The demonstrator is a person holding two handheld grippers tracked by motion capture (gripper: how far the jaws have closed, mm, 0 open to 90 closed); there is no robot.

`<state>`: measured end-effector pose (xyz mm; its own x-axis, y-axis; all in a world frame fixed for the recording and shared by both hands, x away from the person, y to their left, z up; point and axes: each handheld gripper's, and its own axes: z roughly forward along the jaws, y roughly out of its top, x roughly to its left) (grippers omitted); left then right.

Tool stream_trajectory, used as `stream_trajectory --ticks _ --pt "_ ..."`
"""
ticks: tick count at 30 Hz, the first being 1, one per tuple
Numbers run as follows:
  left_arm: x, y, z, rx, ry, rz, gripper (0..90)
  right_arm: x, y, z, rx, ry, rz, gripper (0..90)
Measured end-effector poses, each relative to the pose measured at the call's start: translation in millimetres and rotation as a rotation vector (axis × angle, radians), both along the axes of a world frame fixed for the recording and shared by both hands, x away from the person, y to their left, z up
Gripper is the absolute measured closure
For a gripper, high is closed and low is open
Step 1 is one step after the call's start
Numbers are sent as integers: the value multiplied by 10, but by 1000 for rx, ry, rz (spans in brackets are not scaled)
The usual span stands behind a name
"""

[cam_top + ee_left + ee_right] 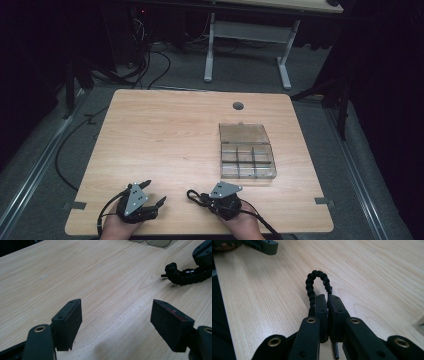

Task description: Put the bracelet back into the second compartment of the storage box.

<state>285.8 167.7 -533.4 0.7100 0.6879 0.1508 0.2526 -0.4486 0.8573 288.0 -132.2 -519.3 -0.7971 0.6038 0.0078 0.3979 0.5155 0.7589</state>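
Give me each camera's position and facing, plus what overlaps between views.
High view: fixed above the person's side, looking forward and down on the light wooden table and clear plastic compartment box; both hands show, left hand-held gripper, right hand-held gripper.
Left gripper view: rides the left hand-held gripper, looking across the tabletop between its open jaws.
Right gripper view: rides the right hand-held gripper, jaws shut on a black braided cord bracelet.
Shared: the bracelet shows in all three.

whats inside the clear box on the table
The clear box lies open near the table's right side, lid flat behind it. Its compartments look empty, though glare on the plastic could hide something small. The braided black bracelet is outside it, pinched in the right gripper.
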Motion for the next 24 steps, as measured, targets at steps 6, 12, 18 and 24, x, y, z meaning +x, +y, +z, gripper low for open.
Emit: stream_trajectory --ticks 6,12,18,24 --pt "0 0 0 0 0 0 259 -10 23 -38 -28 11 10 869" --pt "-3 0 0 2 -3 -2 259 -48 18 -66 -33 27 25 876" --pt "-8 -1 0 1 -6 -5 258 -73 -1 -81 -45 34 29 892" --pt "-7 1 0 0 -6 -4 257 -94 -71 -79 -50 37 15 900"
